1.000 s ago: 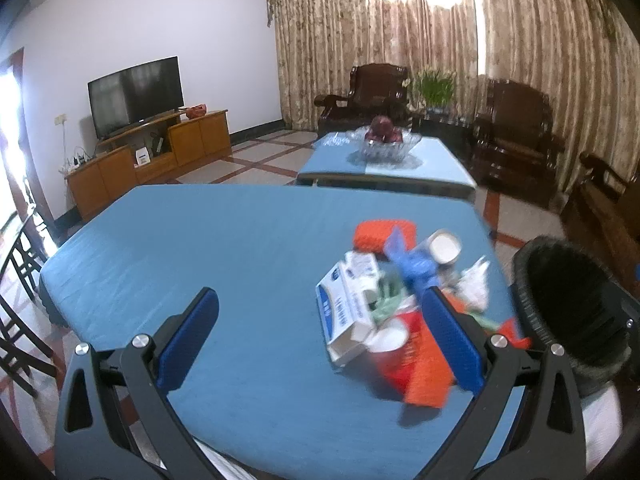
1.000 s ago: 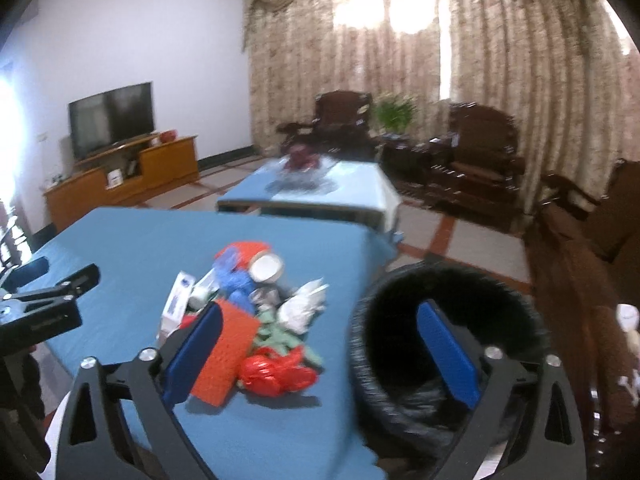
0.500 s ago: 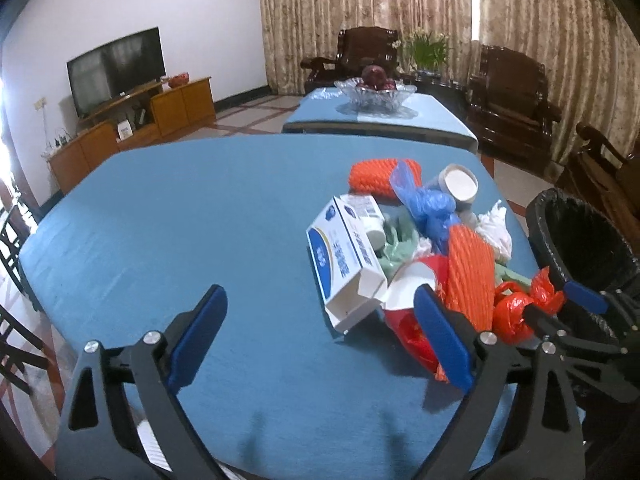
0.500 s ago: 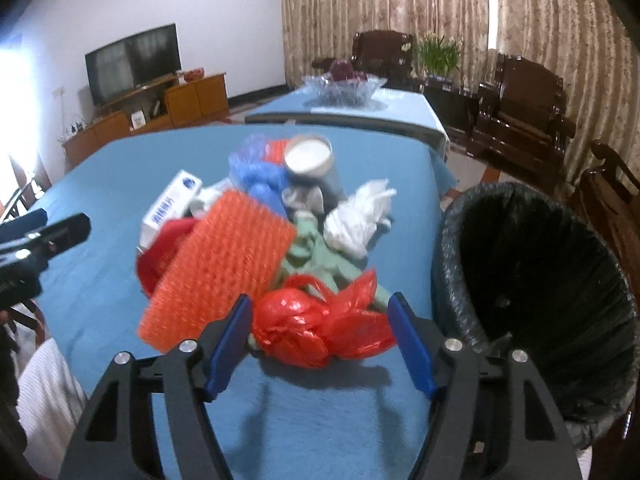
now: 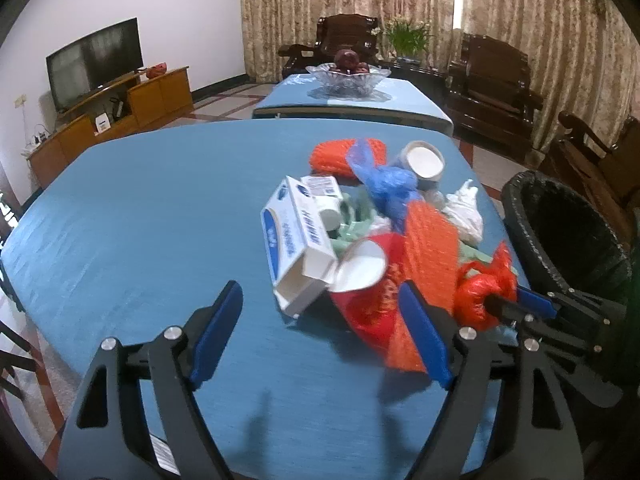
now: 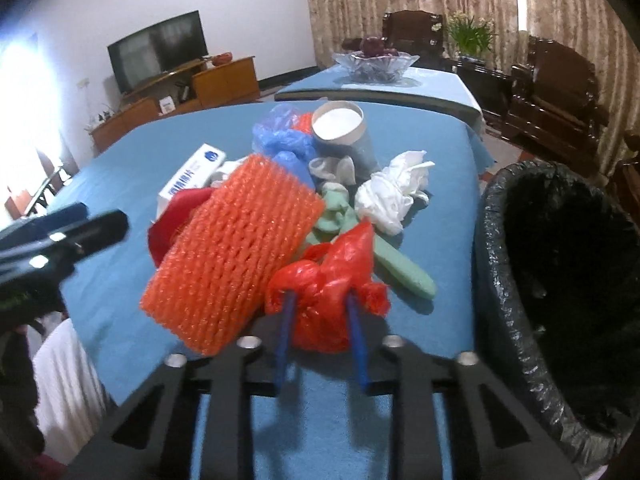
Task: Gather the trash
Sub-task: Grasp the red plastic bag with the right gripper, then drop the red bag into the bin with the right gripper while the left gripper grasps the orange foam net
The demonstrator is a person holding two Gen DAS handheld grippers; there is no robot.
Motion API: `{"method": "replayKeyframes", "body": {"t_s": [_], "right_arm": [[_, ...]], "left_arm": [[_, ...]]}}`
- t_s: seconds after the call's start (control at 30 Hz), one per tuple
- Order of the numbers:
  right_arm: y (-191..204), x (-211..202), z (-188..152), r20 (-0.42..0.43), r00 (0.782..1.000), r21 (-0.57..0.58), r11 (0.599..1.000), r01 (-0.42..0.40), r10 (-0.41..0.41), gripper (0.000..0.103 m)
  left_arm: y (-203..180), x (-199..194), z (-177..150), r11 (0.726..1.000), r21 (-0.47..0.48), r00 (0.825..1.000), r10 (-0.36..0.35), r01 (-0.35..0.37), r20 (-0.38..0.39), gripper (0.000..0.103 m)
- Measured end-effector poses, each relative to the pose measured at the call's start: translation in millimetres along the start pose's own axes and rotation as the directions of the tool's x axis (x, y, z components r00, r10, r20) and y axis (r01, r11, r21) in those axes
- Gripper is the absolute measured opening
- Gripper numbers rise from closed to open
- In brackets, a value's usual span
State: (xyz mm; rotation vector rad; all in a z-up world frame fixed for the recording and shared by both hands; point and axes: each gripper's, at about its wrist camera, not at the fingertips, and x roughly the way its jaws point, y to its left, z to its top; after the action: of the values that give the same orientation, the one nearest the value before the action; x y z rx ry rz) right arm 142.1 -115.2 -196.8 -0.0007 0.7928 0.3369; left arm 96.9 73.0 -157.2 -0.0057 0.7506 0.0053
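Observation:
A pile of trash lies on the blue table [image 5: 140,220]. It holds a white and blue carton [image 5: 294,240], an orange foam net [image 6: 236,252], a red paper cup [image 5: 360,276], a blue bag [image 5: 384,184], a white crumpled bag [image 6: 394,192] and a green glove [image 6: 396,260]. My right gripper [image 6: 320,300] is shut on a knotted red plastic bag [image 6: 328,284] at the pile's near edge; the bag also shows in the left wrist view [image 5: 484,284]. My left gripper [image 5: 320,312] is open and empty just before the carton and cup.
A black bin with a black liner [image 6: 560,280] stands at the table's right edge, also in the left wrist view [image 5: 560,232]. A second blue table with a glass fruit bowl [image 5: 348,74] is behind. Wooden armchairs [image 5: 492,92] and a TV cabinet [image 5: 112,120] line the room.
My right gripper has closed on the red plastic bag. My left gripper has moved closer to the carton and cup, still open.

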Motion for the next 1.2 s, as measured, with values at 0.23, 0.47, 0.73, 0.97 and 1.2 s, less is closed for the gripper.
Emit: {"method": "replayKeyframes", "body": {"t_s": [0.23,0.47,0.73,0.97,1.2], "right_arm": [[-11,-30,6,0.066,0.998,0.006,1.0,0.001,-0.001,0.009],[-28,-59,10,0.123,0.992,0.019,0.999,0.026,-0.028,0.009],[-54,-82,6,0.155,0.984,0.044,0.995,0.087,-0.093,0.009],[-76,-96,7,0.187,0.973,0.096,0.989,0.116,-0.132,0.009],[-110,-117,11,0.224,0.953,0.163,0.972,0.168,-0.203,0.009]], "left_arm": [[-29,1,-4,0.997,0.039,0.998,-0.064,0.064,-0.018,0.067],[-58,13,-12,0.99,0.102,0.994,-0.092,0.098,-0.056,0.049],[-74,20,-17,0.985,0.126,0.991,-0.108,0.117,-0.077,0.002],[-95,-15,-1,0.976,0.166,0.989,-0.147,0.143,0.015,0.0],[-118,-33,23,0.963,0.17,0.974,-0.219,0.207,0.055,0.0]]}}
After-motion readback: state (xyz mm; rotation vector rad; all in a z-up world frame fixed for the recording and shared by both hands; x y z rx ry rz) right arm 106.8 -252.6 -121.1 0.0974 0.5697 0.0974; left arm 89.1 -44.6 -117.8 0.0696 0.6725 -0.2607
